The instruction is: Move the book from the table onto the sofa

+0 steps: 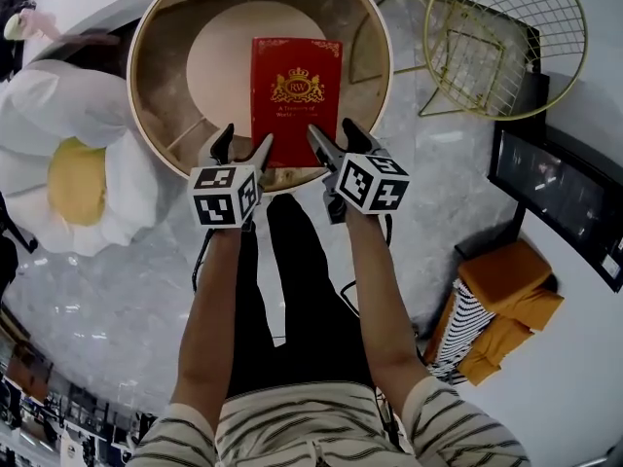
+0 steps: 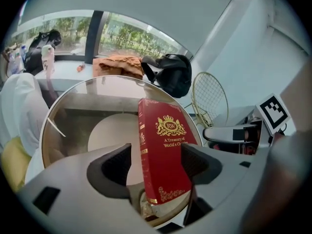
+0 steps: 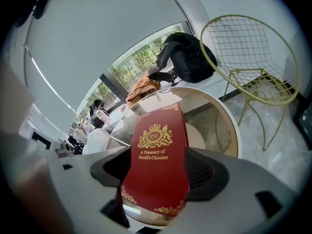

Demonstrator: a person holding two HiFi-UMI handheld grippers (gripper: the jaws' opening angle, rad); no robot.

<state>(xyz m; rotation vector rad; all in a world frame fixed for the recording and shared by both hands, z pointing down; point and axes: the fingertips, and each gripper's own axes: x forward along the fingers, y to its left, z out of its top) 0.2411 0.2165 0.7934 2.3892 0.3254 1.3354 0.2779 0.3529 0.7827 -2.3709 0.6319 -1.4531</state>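
Observation:
A red hardcover book (image 1: 295,95) with gold print lies flat on a round glass table with a gold rim (image 1: 134,86). Both grippers hover at the book's near edge. My left gripper (image 1: 244,142) is at the near left corner, my right gripper (image 1: 333,134) at the near right corner. In the left gripper view the book (image 2: 163,155) shows between the wide-apart jaws, with a gap to the left pad (image 2: 117,165). In the right gripper view the book (image 3: 156,165) likewise sits between spread jaws, and neither pad presses on it.
A gold wire chair (image 1: 506,37) stands right of the table. A white and yellow egg-shaped cushion (image 1: 68,154) lies to the left. Orange and striped cloth (image 1: 501,309) lies on the floor at right, near a dark screen (image 1: 555,193). A black bag (image 2: 170,74) rests beyond the table.

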